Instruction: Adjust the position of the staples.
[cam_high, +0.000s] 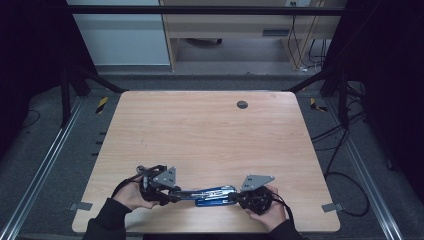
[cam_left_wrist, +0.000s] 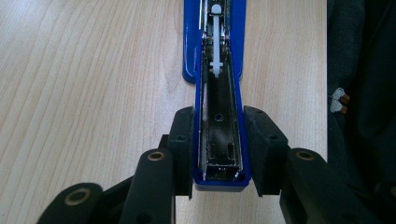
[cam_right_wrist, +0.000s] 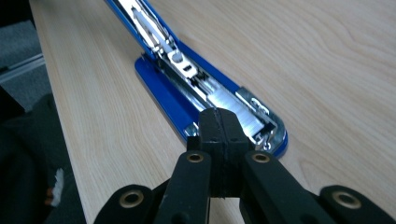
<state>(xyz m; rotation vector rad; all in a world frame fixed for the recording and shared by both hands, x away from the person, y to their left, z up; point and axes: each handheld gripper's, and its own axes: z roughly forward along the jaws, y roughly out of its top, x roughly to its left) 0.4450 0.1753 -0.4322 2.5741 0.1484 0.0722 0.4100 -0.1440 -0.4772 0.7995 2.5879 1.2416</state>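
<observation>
Blue stapler (cam_high: 212, 194) lies swung open near the table's (cam_high: 200, 130) front edge, between both hands. Left gripper (cam_left_wrist: 218, 149) is partly open, its 2 pads clamped on the sides of the stapler's raised top arm. Right gripper (cam_right_wrist: 218, 122) is fully closed, holding nothing; its tips apparently press on the staple tray.

Stapler (cam_high: 212, 194) lying opened out on desk (cam_high: 210, 135), near front edge, between left claw (cam_high: 167, 196) and right claw (cam_high: 235, 197). Cover end within left claw; base end beneath right claw tips.
</observation>
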